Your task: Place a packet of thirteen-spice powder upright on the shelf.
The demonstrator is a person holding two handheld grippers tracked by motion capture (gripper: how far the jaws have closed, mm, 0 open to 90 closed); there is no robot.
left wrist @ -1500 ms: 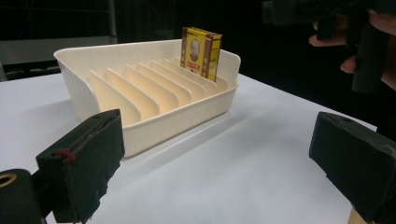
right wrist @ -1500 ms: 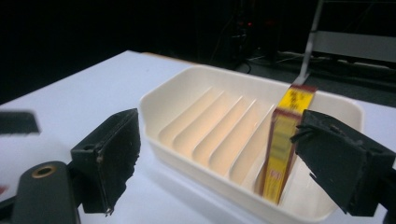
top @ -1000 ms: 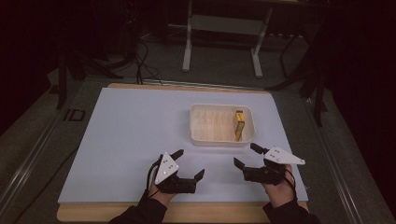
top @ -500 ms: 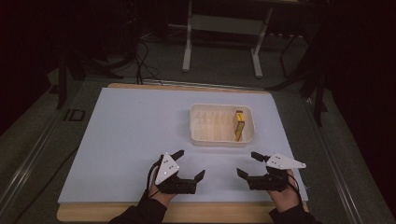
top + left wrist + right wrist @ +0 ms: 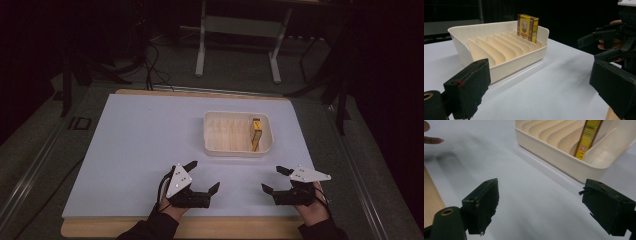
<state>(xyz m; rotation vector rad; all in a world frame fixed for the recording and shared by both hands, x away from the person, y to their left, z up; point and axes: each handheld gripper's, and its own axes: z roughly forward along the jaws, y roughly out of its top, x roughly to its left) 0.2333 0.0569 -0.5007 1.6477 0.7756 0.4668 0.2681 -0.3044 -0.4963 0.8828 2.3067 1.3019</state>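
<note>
Both jaws are held released, nothing gripped. The yellow box [image 5: 255,133] is seen upright in the slotted tray [image 5: 220,146], ahead of right gripper [image 5: 274,180] and left gripper [image 5: 204,175]. Its narrow faces should be pinched squarely, lifted straight up.

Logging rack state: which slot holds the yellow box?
The slot at the rack's right end holds the yellow box, upright; the other slots are empty.

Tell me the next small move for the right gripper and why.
Probably ease the right gripper forward toward the box. It sits open and empty near the table's front edge, apart from the tray, where the box stands upright in a slot at the right end.
</note>
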